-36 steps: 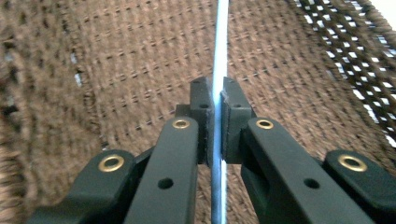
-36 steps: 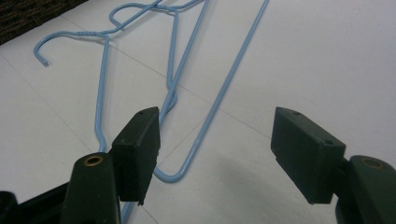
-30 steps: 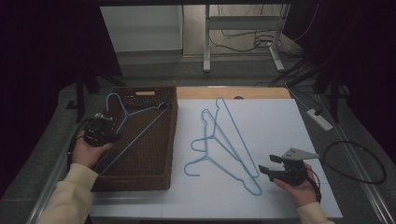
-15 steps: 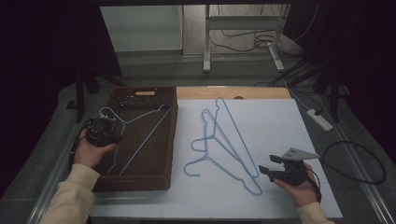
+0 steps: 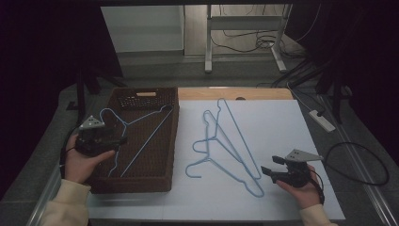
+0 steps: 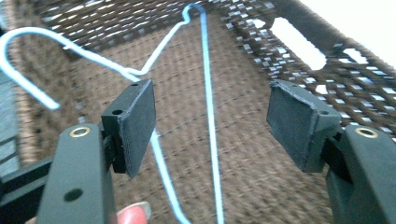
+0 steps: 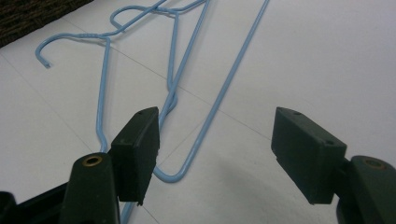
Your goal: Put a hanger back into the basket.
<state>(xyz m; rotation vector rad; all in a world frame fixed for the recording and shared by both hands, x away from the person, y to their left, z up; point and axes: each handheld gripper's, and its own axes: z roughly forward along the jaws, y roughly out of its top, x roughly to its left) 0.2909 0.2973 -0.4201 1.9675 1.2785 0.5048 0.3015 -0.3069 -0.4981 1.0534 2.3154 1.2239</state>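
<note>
The left tool (image 5: 123,140) hangs over the near-left part of the basket (image 5: 141,181), jaws apart and just been opening, with nothing pressed between the pads; the hanger (image 5: 141,143) it dealt with lies loose on the basket floor, its hook toward the basket's far-left corner and its long bar slanting from the near left to the far right. In the left gripper view that same hanger (image 6: 208,116) runs below and between the open pads, touching neither. Now the eye goes to the right of the basket, to the two hangers (image 5: 226,146) tangled together on the white worktop (image 5: 282,122). Their long bars run from far, near the basket's far-right corner, down to a bend close to the right tool (image 5: 263,171). That tool sits well right of the basket, jaws wide, gripping nothing, pointed back toward the basket. In the right gripper view the hangers' (image 7: 205,107) near bend lies just ahead of the left pad, bars stretching away. So the right hand looks much the nearer, and the likely pick is that bend, straight ahead of it.
</note>
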